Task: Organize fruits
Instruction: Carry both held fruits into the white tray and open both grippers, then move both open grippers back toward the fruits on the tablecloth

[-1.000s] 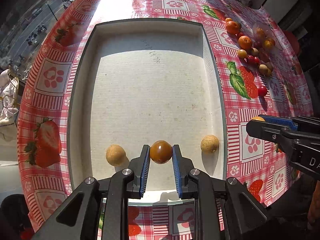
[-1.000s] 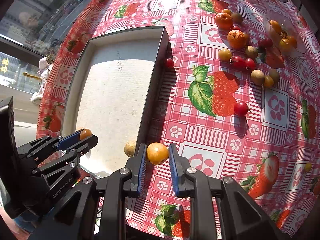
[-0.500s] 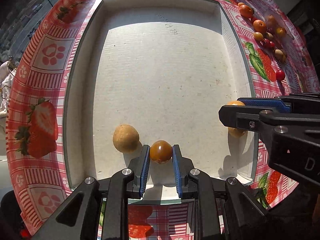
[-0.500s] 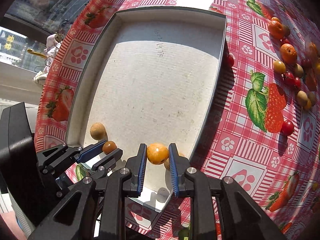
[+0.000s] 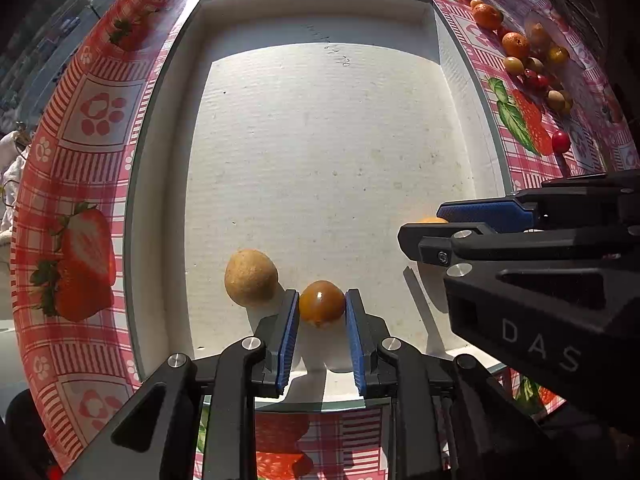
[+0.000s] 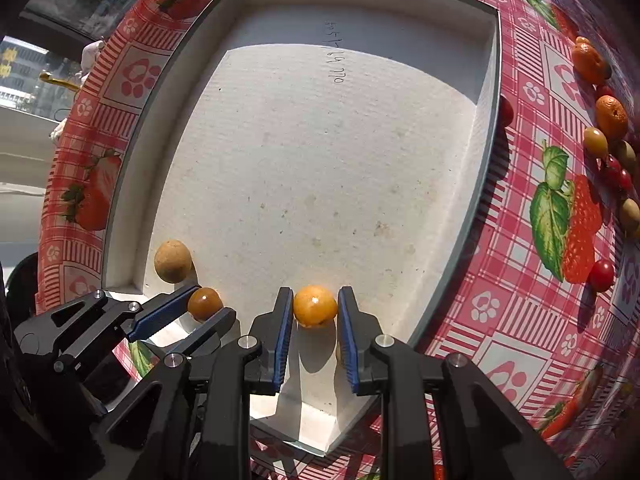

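A shallow white tray [image 5: 152, 184] [image 6: 132, 184] lies on the strawberry tablecloth. My left gripper [image 5: 322, 300] [image 6: 200, 300] is shut on a dark orange tomato [image 5: 322, 305] [image 6: 205, 303] low over the tray's near end. A tan longan [image 5: 251, 277] [image 6: 173, 261] rests in the tray just left of it. My right gripper [image 6: 314, 300] [image 5: 424, 226] is shut on an orange round fruit [image 6: 315, 305], held over the tray's near end to the right of the left gripper. In the left wrist view that fruit [image 5: 430, 220] barely shows behind the right fingers.
Loose fruits lie on the cloth right of the tray: oranges [image 6: 610, 116] [image 5: 516, 45], olive-green and tan fruits [image 6: 595, 142], red cherry tomatoes [image 6: 601, 275] [image 5: 561, 141]. One red tomato [image 6: 506, 110] sits against the tray's right wall. The table edge lies left.
Both grippers have moved forward and lower over the tray's near end with their fruits. The right gripper came in from the cloth over the tray's right wall, hiding the second longan.
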Tool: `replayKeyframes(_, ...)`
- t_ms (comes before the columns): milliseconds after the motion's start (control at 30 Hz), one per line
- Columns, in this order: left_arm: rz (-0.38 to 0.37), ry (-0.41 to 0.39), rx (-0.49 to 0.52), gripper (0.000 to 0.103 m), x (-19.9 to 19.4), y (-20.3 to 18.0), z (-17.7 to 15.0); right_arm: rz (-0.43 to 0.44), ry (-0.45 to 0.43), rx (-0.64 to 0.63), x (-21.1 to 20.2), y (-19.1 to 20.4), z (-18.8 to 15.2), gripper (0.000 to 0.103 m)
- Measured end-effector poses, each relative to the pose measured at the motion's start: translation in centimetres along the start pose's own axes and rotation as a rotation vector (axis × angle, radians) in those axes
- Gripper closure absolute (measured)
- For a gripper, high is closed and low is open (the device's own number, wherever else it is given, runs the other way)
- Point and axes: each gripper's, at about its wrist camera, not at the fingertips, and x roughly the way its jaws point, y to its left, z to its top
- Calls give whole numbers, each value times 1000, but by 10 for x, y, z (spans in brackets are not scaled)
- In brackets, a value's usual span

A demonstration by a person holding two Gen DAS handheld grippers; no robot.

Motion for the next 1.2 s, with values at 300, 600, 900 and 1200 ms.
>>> replayKeyframes(300,40,-44,-21,31,-19,10,6,43,-39,-7,-13,-2,5,27)
replayKeyframes(600,56,-67,20,31,-41,-1,19,64,-128,36,-53,-12,1,21)
replayKeyframes(900,31,-69,143,31,-49,-52,32,20,-161,202,-76,-77,-33,21)
replayKeyframes(1200,-6,-47,292,31,-49,-122,35,-30,-125,453,-73,-166,-95,21)
